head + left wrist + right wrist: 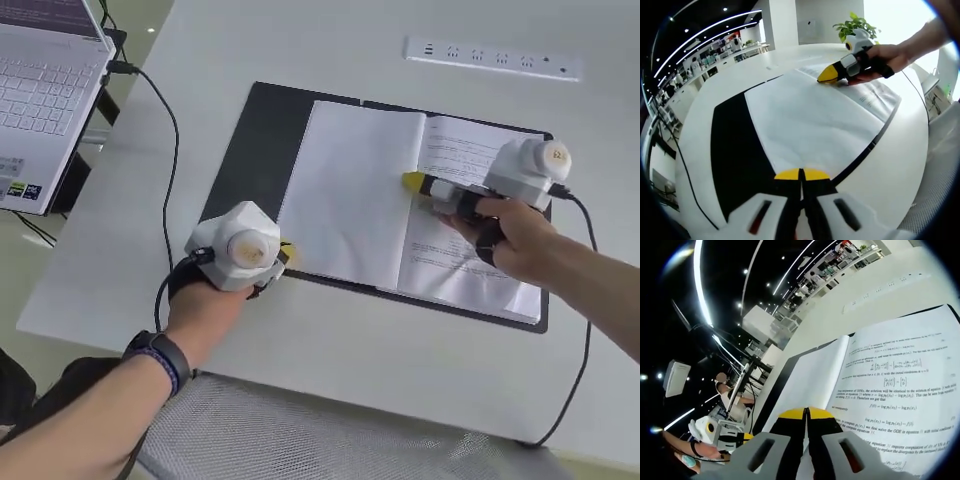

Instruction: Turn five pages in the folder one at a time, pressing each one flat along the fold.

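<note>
The right gripper's yellow-tipped jaws are clenched together with nothing between them, their tips pressed down on the fold of the open black folder. In the right gripper view the same shut jaws lie where the blank white page meets the printed page of equations. The left gripper's jaws are clenched too, empty as far as I can see, resting at the near left corner of the blank page. The folder lies flat and open in the middle of the white tabletop. At the far left sits a silver laptop, and a white power strip lies along the far edge.
</note>
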